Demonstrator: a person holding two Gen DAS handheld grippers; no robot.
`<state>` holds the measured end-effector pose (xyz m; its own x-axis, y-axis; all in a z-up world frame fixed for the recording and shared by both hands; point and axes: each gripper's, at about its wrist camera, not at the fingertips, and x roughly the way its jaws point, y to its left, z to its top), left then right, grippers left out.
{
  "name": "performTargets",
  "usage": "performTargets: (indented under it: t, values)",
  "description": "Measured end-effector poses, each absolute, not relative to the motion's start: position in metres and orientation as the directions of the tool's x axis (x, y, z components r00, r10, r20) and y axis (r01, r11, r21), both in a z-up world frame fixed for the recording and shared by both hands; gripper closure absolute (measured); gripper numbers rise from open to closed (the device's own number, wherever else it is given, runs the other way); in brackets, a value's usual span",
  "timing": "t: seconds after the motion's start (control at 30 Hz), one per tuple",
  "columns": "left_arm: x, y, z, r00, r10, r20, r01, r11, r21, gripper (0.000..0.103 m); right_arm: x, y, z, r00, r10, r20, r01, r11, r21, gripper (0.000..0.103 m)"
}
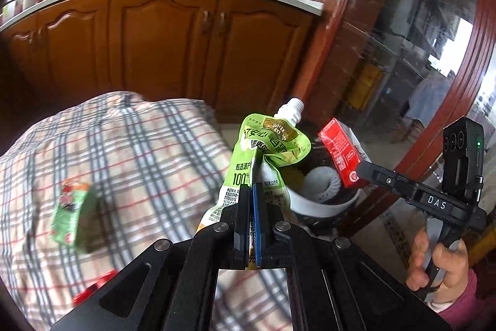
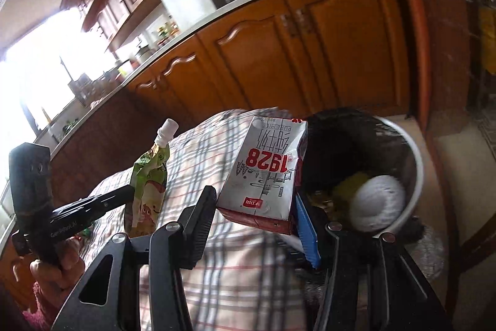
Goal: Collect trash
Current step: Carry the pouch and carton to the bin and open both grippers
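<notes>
Trash is heading for the bin [image 2: 415, 163]: you are pinching the pouch [image 1: 266, 157] in your left gripper [image 1: 251, 225] and the milk carton [image 2: 266, 172] in your right gripper [image 2: 257, 225], just beside the counter's far corner.

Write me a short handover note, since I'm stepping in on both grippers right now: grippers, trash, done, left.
Left gripper: shut on the green spout pouch.
Right gripper: holding the milk carton by the bin's rim.
Trash bin: beside the checked tablecloth, already holding a white foam net and yellow scraps.
Left: drop both items in, then fetch the green carton and a red item on the cloth.
</notes>
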<state>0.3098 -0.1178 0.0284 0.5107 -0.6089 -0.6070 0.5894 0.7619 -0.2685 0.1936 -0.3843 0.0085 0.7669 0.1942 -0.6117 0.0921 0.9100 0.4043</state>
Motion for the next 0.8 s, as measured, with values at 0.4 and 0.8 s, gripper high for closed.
performTargets:
  t: [0.4, 0.8]
  values:
    - [0.332, -0.190, 0.026, 0.458, -0.618, -0.639, 0.632, 0.732, -0.255, 0.103, 0.184, -0.428, 0.001, 0.765, 0.155, -0.625, 0.156, 0.897, 0.414, 0.052]
    - [0.360, -0.245, 0.023, 0.422, -0.595, -0.684, 0.642, 0.729, -0.238, 0.103, 0.188, -0.447, -0.005, 0.747, 0.154, -0.646, 0.179, 0.890, 0.419, 0.052]
